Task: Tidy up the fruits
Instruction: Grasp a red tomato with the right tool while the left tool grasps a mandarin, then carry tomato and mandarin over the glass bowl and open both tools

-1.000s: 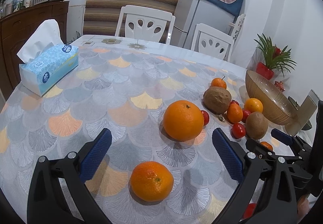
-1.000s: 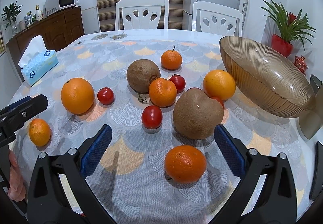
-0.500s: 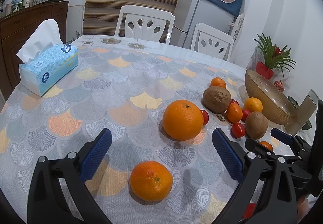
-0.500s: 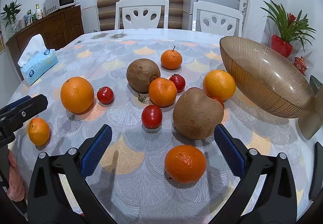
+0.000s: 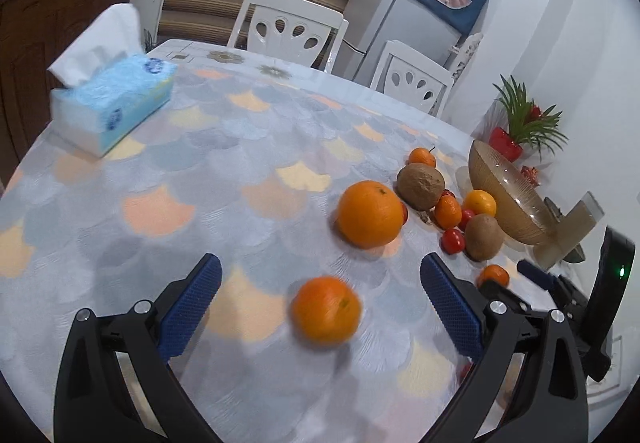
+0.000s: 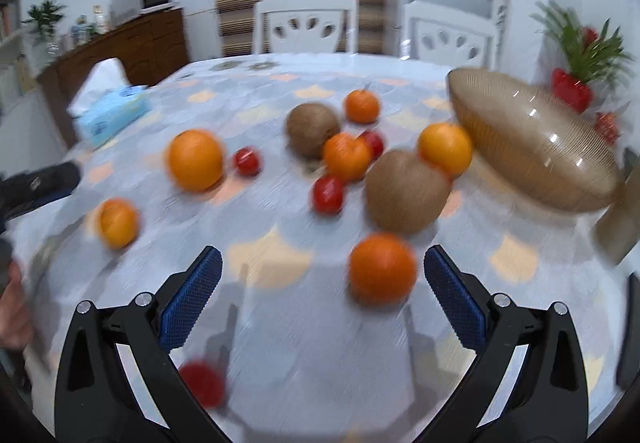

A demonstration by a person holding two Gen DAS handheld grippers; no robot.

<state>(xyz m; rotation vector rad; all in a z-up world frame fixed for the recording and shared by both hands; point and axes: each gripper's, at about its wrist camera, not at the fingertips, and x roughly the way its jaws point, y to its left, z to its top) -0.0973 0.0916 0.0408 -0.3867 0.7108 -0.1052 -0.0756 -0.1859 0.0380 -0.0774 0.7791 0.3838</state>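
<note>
Two hand-held grippers hover over a round tabletop (image 5: 168,163) covered in a pastel fan-pattern cloth, with loose fruit scattered on it. Places below are given relative to the ribbed amber glass bowl (image 5: 508,199), which stands empty and tilted on its base at the right edge of the tabletop.

The left hand-held gripper (image 5: 320,303) has its blue-padded jaws spread wide and holds nothing. A small orange (image 5: 326,310) lies on the cloth between the jaws, touching neither pad; it is the fruit farthest from the bowl. A large orange (image 5: 370,213) sits on the cloth farther on, towards the bowl.

The right hand-held gripper (image 6: 322,295) is also wide open and empty. This view is blurred. A mandarin (image 6: 382,267) lies just inside its right pad, near the bowl's foot; whether it touches the pad cannot be told.

Close beside the bowl lies a cluster: a brown kiwi-like fruit (image 6: 406,191), an orange fruit (image 6: 444,149) nearly against the bowl's wall, another mandarin (image 6: 347,156), a second brown fruit (image 6: 313,130), a stemmed mandarin (image 6: 362,106) behind them, and small red tomatoes (image 6: 328,195). One more red tomato (image 6: 202,383) lies low in the right view, near the gripper's left arm.

A blue tissue box (image 5: 114,105) stands on the far side of the tabletop, well apart from the bowl. Two white chairs (image 5: 286,31) stand behind the tabletop.
</note>
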